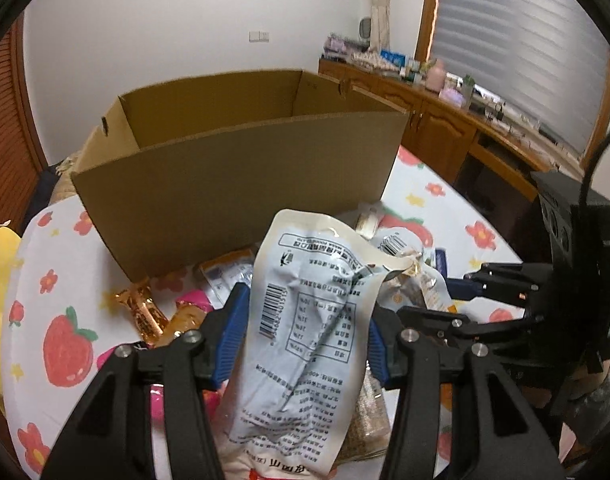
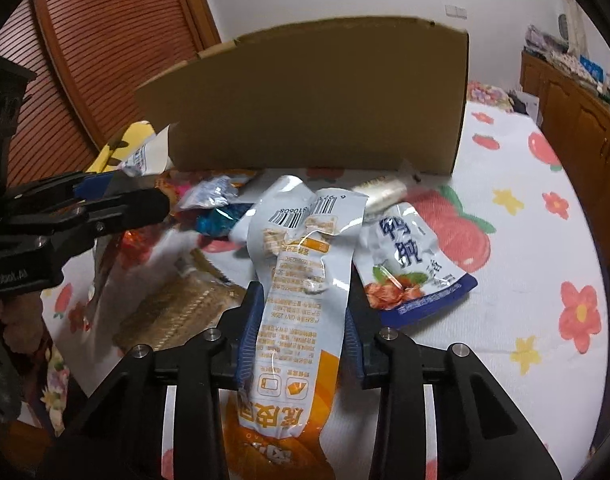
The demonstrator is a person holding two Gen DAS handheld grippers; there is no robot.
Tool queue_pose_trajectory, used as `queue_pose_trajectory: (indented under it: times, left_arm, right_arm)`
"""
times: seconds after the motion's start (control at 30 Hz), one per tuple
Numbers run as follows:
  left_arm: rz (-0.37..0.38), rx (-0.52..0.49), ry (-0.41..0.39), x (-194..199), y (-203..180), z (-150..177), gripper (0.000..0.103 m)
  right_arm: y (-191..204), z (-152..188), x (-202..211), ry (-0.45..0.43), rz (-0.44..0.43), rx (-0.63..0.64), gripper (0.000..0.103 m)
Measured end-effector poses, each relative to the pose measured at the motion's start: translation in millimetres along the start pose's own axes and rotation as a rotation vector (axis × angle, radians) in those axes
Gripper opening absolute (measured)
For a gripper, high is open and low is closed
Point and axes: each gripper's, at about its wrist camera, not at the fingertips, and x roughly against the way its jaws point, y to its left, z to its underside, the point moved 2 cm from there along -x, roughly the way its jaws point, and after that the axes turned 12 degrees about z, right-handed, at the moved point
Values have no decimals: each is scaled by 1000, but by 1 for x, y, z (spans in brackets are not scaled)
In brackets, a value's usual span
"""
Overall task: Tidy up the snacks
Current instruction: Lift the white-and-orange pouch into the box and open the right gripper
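Left gripper [image 1: 305,332] was pinching a pale grey-white snack pouch [image 1: 305,320] across its middle, blue pads pressed on both side edges, pouch lifted over the loose snack pile just short of the cardboard box [image 1: 241,176]; long axis ran along the fingers, top seal pointing up and away toward the box's near wall, printed back with barcode facing the camera, top edge curled over. Risk here — the grip was on a crumpled, soft middle, so the pouch could fold or slide out on the way over the tall near wall, or its floppy top could catch the rim. The box looked light and empty, so a knock would likely shove it across the strawberry-print tablecloth [image 1: 65,344]. Right gripper [image 2: 301,336] was clamped on a white-and-orange snack packet [image 2: 301,300], pads squeezing its sides so the film buckled; the packet sat low over the cloth, beside a blue-and-white pouch [image 2: 409,264], long axis also fore-aft with the barcode end pointing at the box. Judged risk: both grippers near each other — a collision of the two loads if both went for the box opening together
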Motion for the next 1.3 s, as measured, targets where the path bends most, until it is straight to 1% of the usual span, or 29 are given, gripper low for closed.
queue_pose_trajectory:
  times: [0.13,0.23,0.37,0.53,0.83,0.97,1.13,1.3]
  left_arm:
    - [13,3,-63,11,-2,-3,51]
    - [10,7,-104,20,-3,-4,51]
    - [24,2,-180,36,-6,-8,51]
    - [27,-21,-245,57,-13,-28,51]
    - [2,-64,-298,76,-5,-75,51]
    - [10,-53,-314,85,6,-100,51]
    - [4,-66,-322,91,19,-132,51]
    - [-4,-64,-341,94,40,-165,51]
  right_arm:
    - [3,-2,13,-55,12,12,35]
    - [1,-6,24,-94,15,8,35]
    - [-5,-14,36,-155,29,11,34]
    - [-11,-30,54,-212,25,8,34]
    - [-14,-81,86,-312,47,65,34]
    - [-16,-108,99,-342,54,62,34]
    - [-12,-146,114,-381,69,87,34]
    - [-11,-183,114,-405,63,91,34]
